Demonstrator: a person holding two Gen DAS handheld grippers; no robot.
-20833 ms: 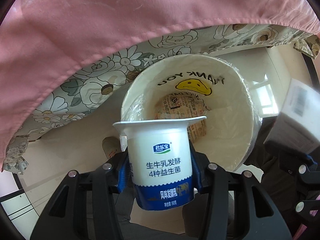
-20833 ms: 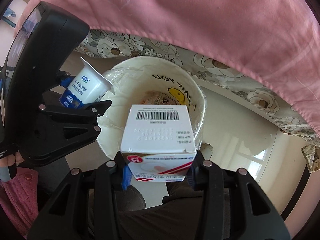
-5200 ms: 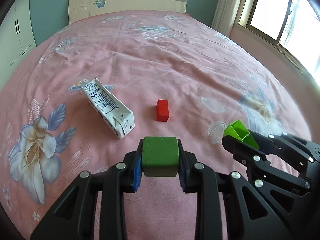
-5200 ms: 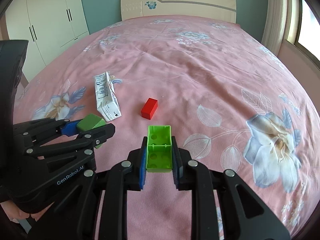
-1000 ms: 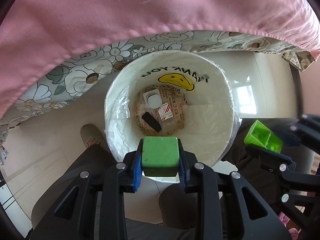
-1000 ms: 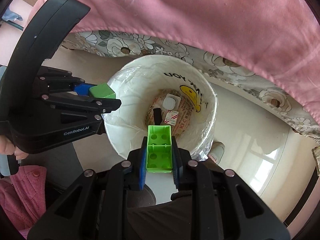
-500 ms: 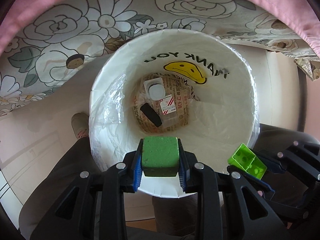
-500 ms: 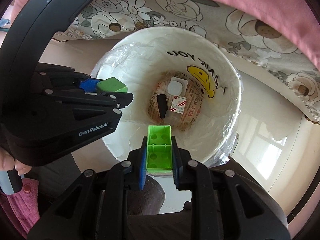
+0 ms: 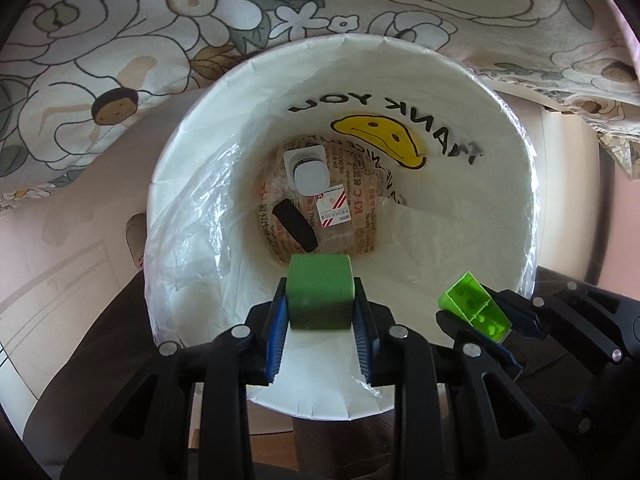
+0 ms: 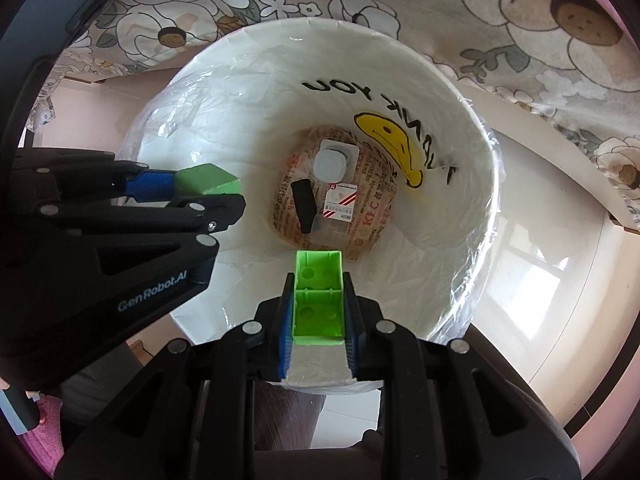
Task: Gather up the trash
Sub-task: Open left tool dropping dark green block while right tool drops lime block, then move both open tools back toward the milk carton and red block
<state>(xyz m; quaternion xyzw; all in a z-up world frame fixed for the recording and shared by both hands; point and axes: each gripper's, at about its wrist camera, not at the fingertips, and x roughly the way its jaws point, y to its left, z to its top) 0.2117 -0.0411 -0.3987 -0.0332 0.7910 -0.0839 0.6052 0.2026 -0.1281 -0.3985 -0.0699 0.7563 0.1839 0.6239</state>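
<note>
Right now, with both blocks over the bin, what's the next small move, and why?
Probably open both tongs. The left tongs grip the green cube and the right tongs the lime brick, both inside the bin rim above earlier trash.

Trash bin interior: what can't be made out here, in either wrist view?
- Bin near rim, both views: hidden behind the claws.
- Items on the bin floor: the carton's print is too small to read; the black object can't be identified.
- Solid green block, left view: its sides are covered by the left claw's pads.
</note>
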